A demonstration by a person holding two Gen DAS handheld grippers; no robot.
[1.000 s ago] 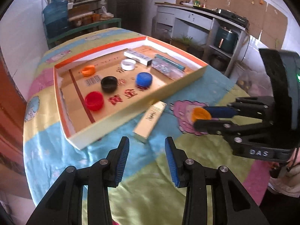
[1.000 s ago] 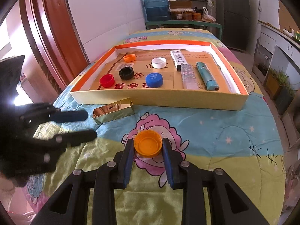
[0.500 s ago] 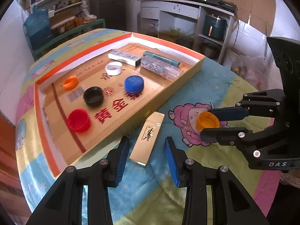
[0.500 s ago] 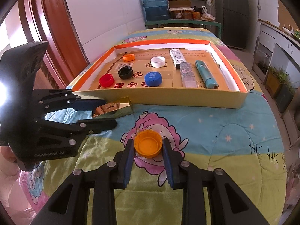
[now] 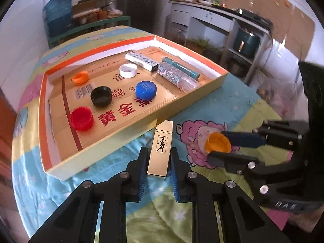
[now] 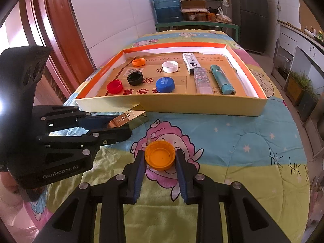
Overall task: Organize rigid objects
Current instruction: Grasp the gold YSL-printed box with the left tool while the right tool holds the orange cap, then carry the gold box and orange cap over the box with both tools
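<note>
- A kitchen-like room; a table under a cartoon quilt (image 6: 232, 141) carries a shallow tray (image 6: 182, 105) holding five caps on its left side and three long items on its right.
- The left gripper (image 5: 157, 162) pinches the near end of a gold box (image 5: 161, 147), which lies on the quilt with its far end just beside the tray's wall.
- Risk: the box is glossy and gripped only at its end, so it may pivot or slip on lifting, or knock the wall.
- The right gripper (image 6: 160, 162) clamps an orange cap (image 6: 160, 158) near the quilt.
- Risk: a round cap can squirt out from between flat pads.
- Whether the cap rests on the quilt I cannot tell; the left finger hides part of the box in the right view.
</note>
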